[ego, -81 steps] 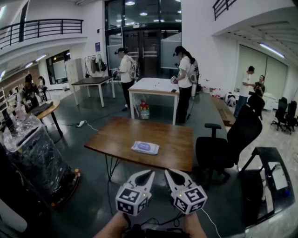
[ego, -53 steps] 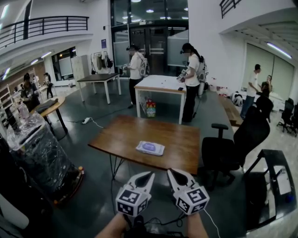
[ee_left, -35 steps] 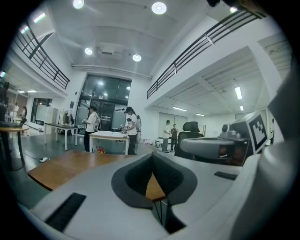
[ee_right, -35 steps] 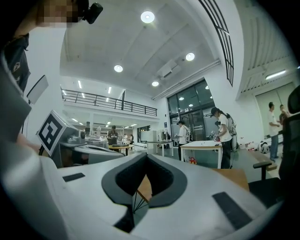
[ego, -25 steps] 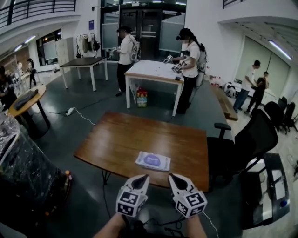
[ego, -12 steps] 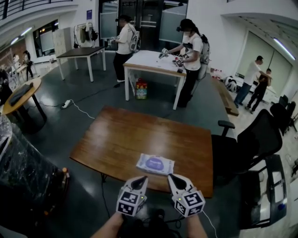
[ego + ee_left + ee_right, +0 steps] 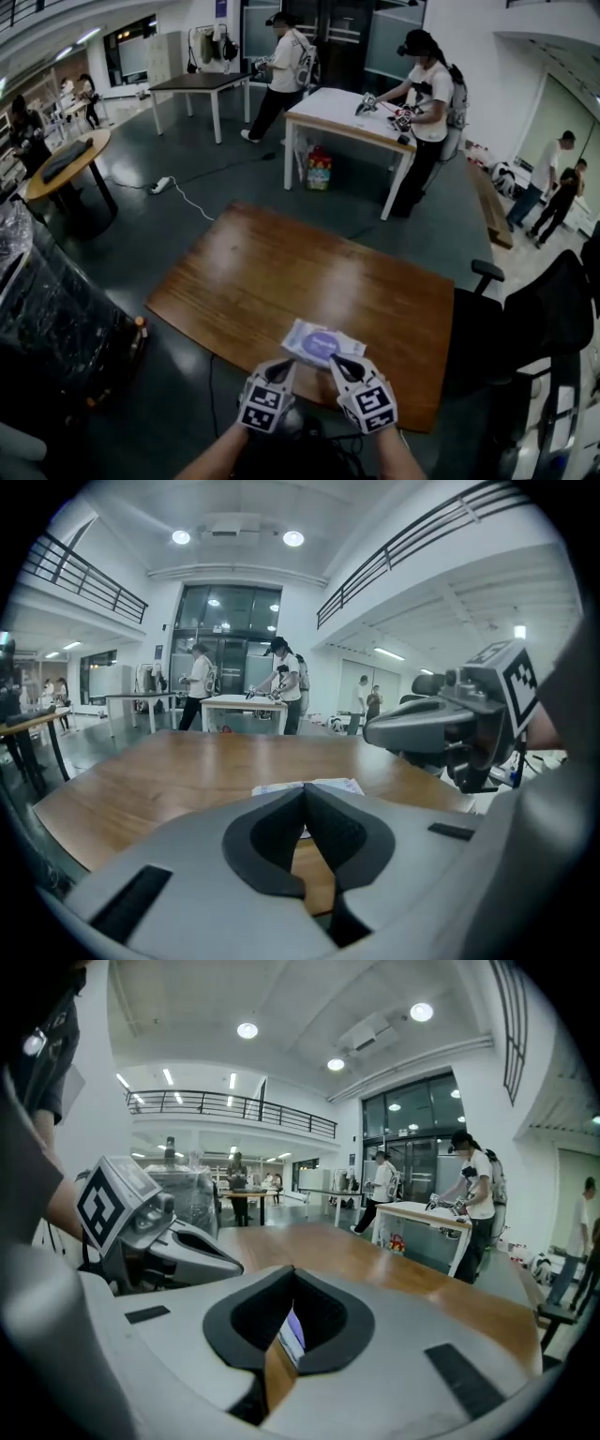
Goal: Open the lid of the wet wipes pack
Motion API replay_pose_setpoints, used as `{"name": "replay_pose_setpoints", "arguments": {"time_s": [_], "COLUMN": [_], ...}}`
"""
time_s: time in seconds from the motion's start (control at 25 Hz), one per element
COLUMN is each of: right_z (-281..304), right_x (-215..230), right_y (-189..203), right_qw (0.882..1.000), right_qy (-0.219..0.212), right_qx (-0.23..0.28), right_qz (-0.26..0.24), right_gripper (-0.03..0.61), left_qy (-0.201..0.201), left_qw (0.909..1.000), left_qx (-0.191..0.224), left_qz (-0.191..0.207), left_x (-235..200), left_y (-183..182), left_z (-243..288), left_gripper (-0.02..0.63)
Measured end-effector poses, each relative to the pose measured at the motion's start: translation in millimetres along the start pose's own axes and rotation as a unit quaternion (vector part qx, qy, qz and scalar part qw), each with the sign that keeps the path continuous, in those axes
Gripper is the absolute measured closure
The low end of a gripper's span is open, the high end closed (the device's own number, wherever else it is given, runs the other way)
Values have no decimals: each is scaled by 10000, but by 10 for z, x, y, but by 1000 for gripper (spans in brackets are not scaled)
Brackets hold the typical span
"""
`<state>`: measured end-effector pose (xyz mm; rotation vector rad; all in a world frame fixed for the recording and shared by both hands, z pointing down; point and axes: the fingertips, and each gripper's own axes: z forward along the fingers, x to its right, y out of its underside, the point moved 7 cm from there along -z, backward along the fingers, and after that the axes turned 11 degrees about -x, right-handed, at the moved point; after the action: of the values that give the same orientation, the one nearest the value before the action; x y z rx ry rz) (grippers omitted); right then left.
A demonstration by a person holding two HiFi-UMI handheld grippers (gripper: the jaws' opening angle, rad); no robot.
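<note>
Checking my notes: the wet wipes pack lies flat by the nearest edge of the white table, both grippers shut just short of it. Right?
Only the table is wrong: the head view shows the wet wipes pack on the brown wooden table. It does lie flat by the nearest edge, with the left gripper and right gripper shut just short of it.

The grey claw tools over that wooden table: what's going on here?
A person holds a grey two-jaw left gripper and a right gripper, both shut and empty, just short of a white wet wipes pack with a purple label on the brown wooden table. Its lid looks closed; neither gripper holds it.
</note>
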<state>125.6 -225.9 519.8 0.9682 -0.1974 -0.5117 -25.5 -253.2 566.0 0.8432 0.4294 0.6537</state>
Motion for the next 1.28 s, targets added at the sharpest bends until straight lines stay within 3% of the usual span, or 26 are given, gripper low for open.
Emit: {"name": "replay_pose_setpoints", "arguments": {"time_s": [0.4,0.68,0.92,1.28], "right_z": [744,954,1033,1040], "right_x": [201,174,202,298], "right_y": [355,438,498,544], "right_qw": [9881,9749,9672,9654], "right_qy": [-530,-823,-803,-556], "right_qx": [-1028,-1158,-1271,-1372], "right_qz": [-1010,-1712,-2046,-2146], "right_gripper": [557,410,309,299], "left_qy": [-488,-645,-671,-648], "left_qw": [9961,9930,9903,9830], "left_qx": [-734,-977,-1204,-1707], "left_qz": [-16,-128,-171,-200], "left_x": [-268,-352,-355,-338], "left_y": [142,202,201,238], "left_z": [620,787,902,1022], "left_gripper": [607,607,609,609]}}
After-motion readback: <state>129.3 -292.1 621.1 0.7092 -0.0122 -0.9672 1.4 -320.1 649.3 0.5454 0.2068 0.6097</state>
